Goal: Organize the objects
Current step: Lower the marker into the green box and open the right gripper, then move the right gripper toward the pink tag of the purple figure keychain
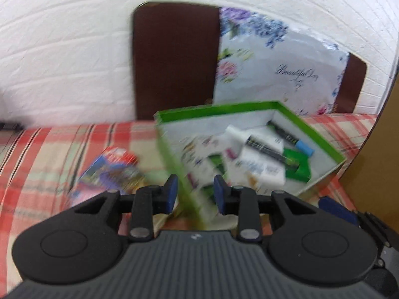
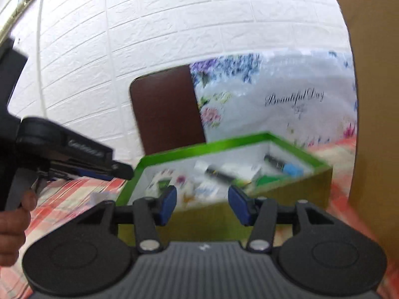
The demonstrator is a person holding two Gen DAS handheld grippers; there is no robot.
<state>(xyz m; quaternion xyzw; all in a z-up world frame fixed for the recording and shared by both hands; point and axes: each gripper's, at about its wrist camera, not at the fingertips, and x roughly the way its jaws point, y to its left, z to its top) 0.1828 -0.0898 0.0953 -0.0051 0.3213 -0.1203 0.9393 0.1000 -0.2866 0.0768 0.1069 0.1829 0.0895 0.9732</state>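
A green box (image 1: 249, 107) with a white inside stands on the checked cloth, holding several items: a black pen (image 1: 266, 149), white packets and a green packet (image 1: 296, 164). My left gripper (image 1: 195, 194) is open at the box's left wall, whose blurred green edge runs between the pads without being pressed. From the right wrist view the same box (image 2: 286, 186) lies just ahead, and my right gripper (image 2: 203, 204) stands open in front of its near wall with nothing gripped. The left gripper (image 2: 119, 170) reaches in from the left there, near the box's left corner.
A colourful packet (image 1: 112, 172) lies on the red-checked cloth (image 1: 49, 149) left of the box. Behind stand a brown panel (image 1: 174, 62) and a floral bag (image 1: 286, 74) against a white brick wall. A cardboard sheet (image 2: 374, 99) rises on the right. A hand (image 2: 12, 224) holds the left gripper.
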